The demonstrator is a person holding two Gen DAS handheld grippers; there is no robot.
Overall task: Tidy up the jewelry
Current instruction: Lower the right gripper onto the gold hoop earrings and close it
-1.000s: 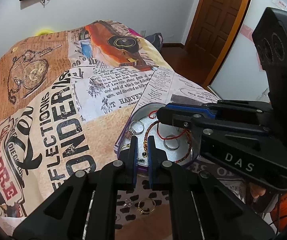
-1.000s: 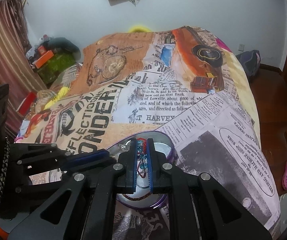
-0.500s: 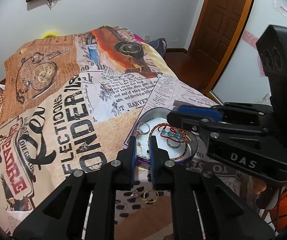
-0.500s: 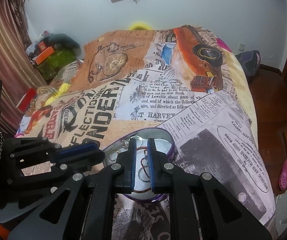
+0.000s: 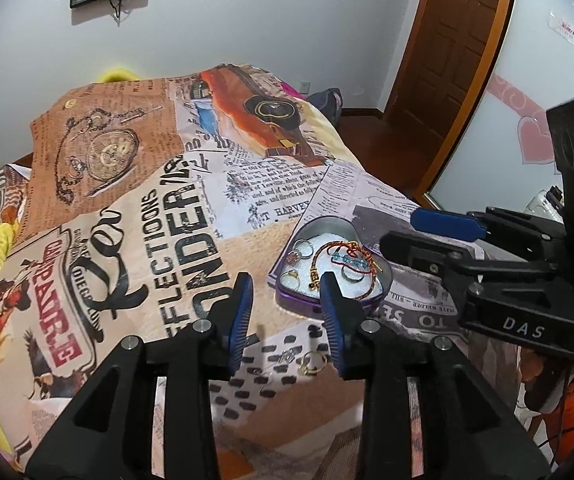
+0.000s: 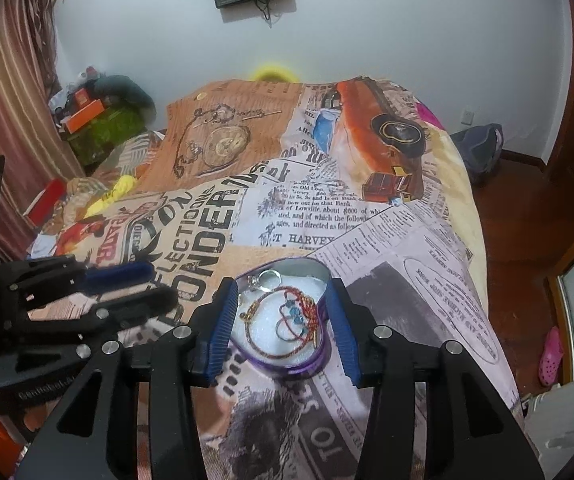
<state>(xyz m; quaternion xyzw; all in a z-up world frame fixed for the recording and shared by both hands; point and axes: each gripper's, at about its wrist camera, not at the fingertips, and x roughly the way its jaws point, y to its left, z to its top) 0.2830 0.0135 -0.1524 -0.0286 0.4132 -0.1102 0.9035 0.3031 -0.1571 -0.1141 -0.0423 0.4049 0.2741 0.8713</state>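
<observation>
Opening both empty grippers — left gripper point(image 5: 287, 320), right gripper point(image 6: 283, 328) — we are eyeing the gold ring point(image 5: 311, 364) lower centre, below the tin point(image 5: 327, 304): light, slippery, needing a rim pinch.

One tin point(image 5: 329, 300) of jewelry on one bedspread point(image 5: 135, 216); two grippers, left point(image 5: 287, 322) and right point(image 6: 283, 326).

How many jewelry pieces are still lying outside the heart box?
2 visible: a gold ring and a small silvery piece beside it on the blanket, near the heart box. More may be hidden.
</observation>
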